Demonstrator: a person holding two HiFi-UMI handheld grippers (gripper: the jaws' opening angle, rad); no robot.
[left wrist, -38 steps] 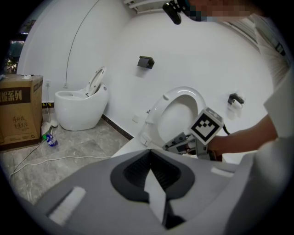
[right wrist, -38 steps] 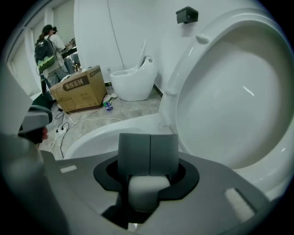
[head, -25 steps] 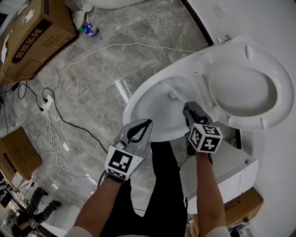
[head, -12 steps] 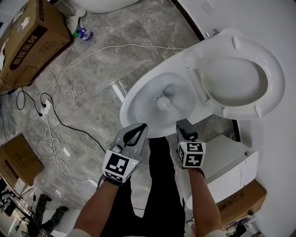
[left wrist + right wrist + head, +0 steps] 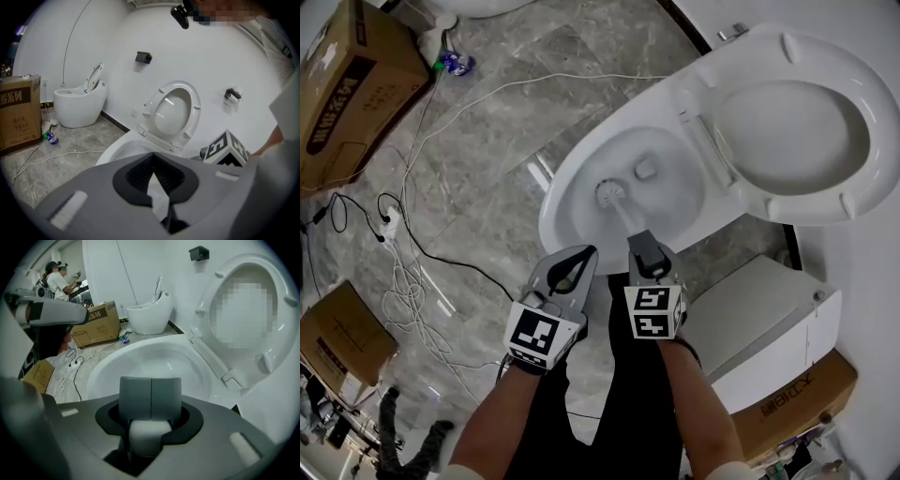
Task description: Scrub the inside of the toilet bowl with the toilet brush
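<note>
Inside the toilet bowl [image 5: 555, 217], the toilet brush [image 5: 610, 193] is resting its bristle head on the basin floor, while the right hand-held gripper [image 5: 645, 253] is clamping the white handle [image 5: 149, 437] above the bowl's near edge. The left hand-held gripper [image 5: 578, 262] is hovering just beside it, jaws together on nothing. For an effective scrub, the operator should be pressing the bristles firmly against the bowl wall, sweeping in overlapping circles, and gripping tightly so the handle cannot rotate.
</note>
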